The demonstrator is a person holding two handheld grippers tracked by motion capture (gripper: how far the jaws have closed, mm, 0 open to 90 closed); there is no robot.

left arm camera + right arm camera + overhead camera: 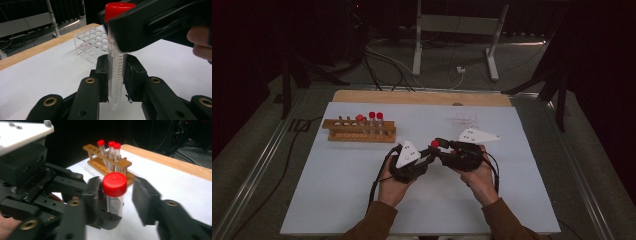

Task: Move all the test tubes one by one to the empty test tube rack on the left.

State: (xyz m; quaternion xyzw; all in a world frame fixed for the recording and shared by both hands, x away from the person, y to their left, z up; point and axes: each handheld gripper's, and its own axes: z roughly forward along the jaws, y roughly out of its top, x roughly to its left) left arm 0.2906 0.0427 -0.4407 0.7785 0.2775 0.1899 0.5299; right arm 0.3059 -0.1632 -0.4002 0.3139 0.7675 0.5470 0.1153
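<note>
At the left of the desk (337, 200), a wooden test-tube rack (360, 134) stands with three red-capped tubes (372, 120) upright at its right end, leaving the holes at its left end free for more. Just right of it, near the desk's middle, the left claw (428, 156) is closed on the lower, graduated body of a clear red-capped centrifuge tube (117, 75), both pads pressing its sides so it stays upright, its tip clear of the white sheet. This low grip leaves the cap and upper part exposed. The right claw (117, 202) meets it there: its jaws stand either side of the red cap, apart from it, holding nothing, which reads as a handover between claws. Farther back on the right, a clear plastic rack (466, 120) sits empty.
</note>
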